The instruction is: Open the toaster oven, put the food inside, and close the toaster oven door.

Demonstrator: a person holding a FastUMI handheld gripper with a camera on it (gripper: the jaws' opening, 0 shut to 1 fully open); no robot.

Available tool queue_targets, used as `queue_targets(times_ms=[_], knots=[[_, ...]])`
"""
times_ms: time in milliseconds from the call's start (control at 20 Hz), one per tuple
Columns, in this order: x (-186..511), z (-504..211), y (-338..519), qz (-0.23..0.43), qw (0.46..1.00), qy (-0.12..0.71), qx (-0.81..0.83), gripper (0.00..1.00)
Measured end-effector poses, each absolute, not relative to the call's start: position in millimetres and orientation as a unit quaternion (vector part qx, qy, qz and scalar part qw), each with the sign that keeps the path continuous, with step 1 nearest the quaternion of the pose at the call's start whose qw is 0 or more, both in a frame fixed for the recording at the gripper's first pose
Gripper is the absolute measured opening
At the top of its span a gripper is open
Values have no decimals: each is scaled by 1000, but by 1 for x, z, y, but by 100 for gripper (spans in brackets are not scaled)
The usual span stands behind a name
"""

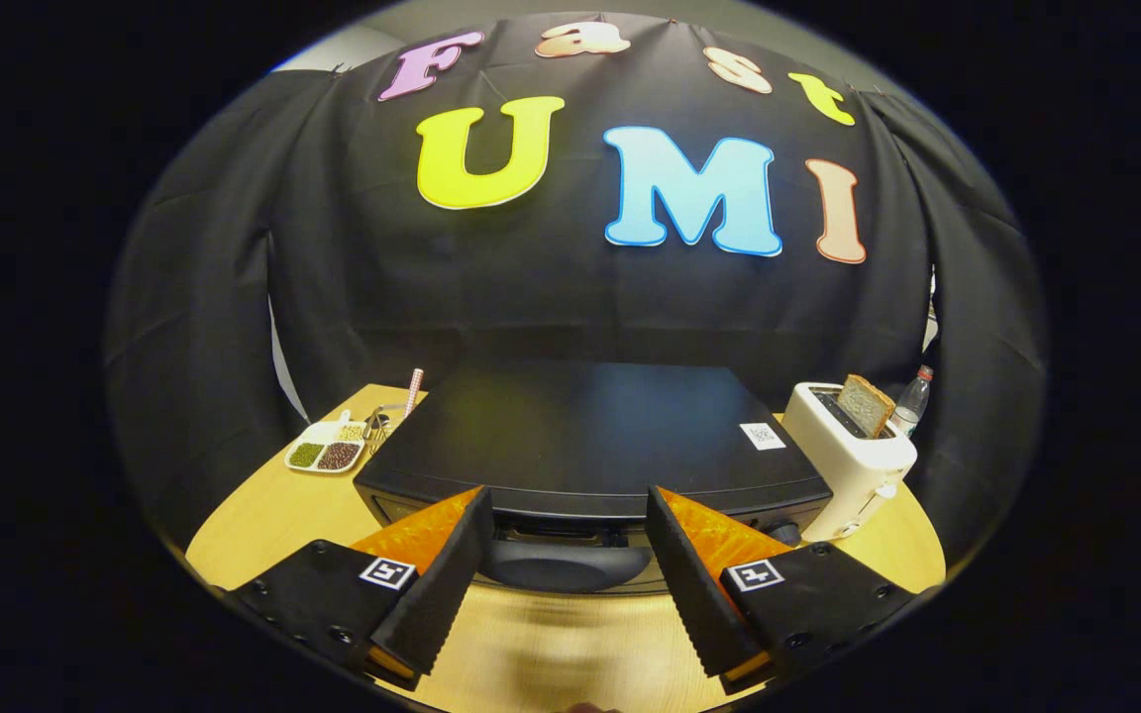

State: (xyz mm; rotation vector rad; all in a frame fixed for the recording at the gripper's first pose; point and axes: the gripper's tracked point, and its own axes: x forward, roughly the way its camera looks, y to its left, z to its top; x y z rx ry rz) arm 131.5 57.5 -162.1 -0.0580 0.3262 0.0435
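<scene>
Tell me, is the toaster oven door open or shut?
Shut, as far as it shows. The toaster oven door handle sits up against the front, framed by the open gripper fingers, which touch nothing.

Tongs (566, 530) held level, fingers (442, 584) spread wide, nothing gripped

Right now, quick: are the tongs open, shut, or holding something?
Tongs: open, holding nothing; the black toaster oven's dark curved door handle sits between the two fingers, neither pressing on it.
</scene>
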Motion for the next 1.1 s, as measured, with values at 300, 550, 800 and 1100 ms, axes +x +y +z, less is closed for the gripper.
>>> queue_targets(times_ms=[300, 550, 800, 1100], knots=[[138, -179, 59, 17, 983, 178, -37, 98], [136, -184, 59, 14, 981, 190, -21, 100], [135, -184, 62, 18, 981, 193, -24, 100], [132, -186, 62, 18, 979, 202, -21, 100]])
